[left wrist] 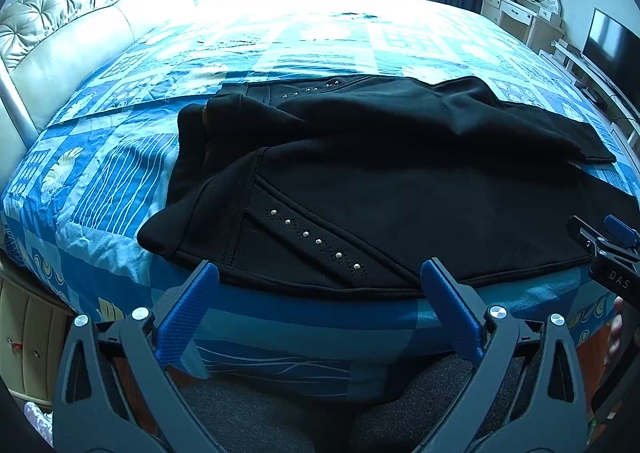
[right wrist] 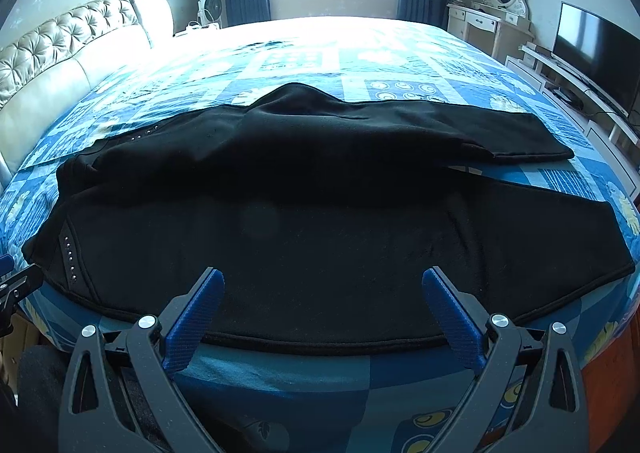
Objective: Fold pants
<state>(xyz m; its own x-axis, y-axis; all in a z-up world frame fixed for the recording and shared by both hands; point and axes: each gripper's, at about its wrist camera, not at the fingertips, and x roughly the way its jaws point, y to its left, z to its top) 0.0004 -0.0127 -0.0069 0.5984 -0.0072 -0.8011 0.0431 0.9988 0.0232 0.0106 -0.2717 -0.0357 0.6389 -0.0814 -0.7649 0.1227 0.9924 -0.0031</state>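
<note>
Each claw, left [left wrist: 320, 273] and right [right wrist: 323, 281], has two ribbed blue fingers [left wrist: 188, 307] on dark grey arms with triangular cutouts, joined by silver screws [left wrist: 141, 313] just behind the fingers.

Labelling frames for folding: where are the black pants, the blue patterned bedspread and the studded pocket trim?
black pants [right wrist: 320, 221]: right wrist view, mid-fabric.
blue patterned bedspread [left wrist: 112, 177]: left wrist view, bare striped patch.
studded pocket trim [left wrist: 318, 242]: left wrist view, middle stud.

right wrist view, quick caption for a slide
Open right hand-held gripper poised at the near edge of black pants spread across a blue patterned bed.
</note>
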